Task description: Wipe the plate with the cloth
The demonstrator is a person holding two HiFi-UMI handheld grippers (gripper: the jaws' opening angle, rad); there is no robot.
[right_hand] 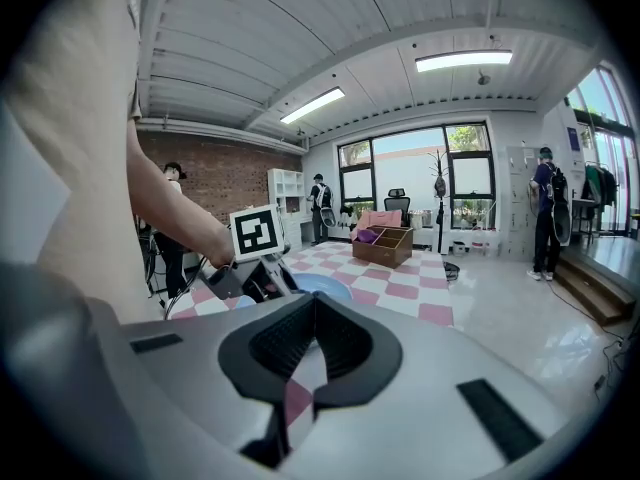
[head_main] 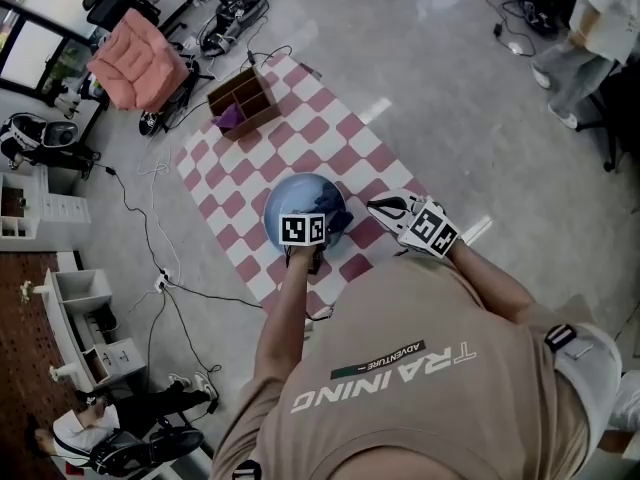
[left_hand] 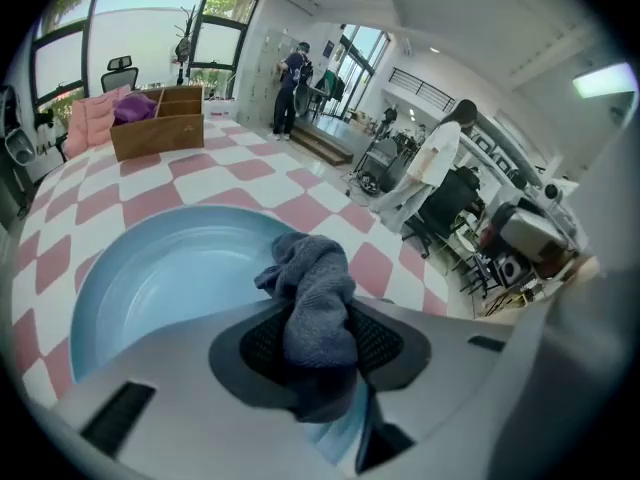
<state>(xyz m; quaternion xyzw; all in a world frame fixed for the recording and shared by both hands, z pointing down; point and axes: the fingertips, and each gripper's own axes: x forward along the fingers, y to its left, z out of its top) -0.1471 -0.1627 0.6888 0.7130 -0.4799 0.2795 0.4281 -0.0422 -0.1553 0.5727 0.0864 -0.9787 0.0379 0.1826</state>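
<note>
A light blue plate (head_main: 298, 196) lies on a pink-and-white checkered mat (head_main: 250, 158). My left gripper (head_main: 320, 224) hangs over the plate's near right edge, shut on a bunched dark grey cloth (head_main: 339, 220). In the left gripper view the cloth (left_hand: 312, 293) is pinched between the black pads and droops over the plate (left_hand: 160, 273). My right gripper (head_main: 376, 206) stays over the mat to the right of the plate, shut and holding nothing. In the right gripper view its jaws (right_hand: 313, 305) meet at the tips, and the left gripper's marker cube (right_hand: 255, 232) and the plate (right_hand: 315, 286) show beyond.
A wooden divided box (head_main: 243, 100) with a purple item sits at the mat's far corner. A pink padded chair (head_main: 138, 58) stands beyond it. Cables (head_main: 150, 233) trail over the floor on the left by white shelving (head_main: 85, 313). People stand farther off (left_hand: 430, 168).
</note>
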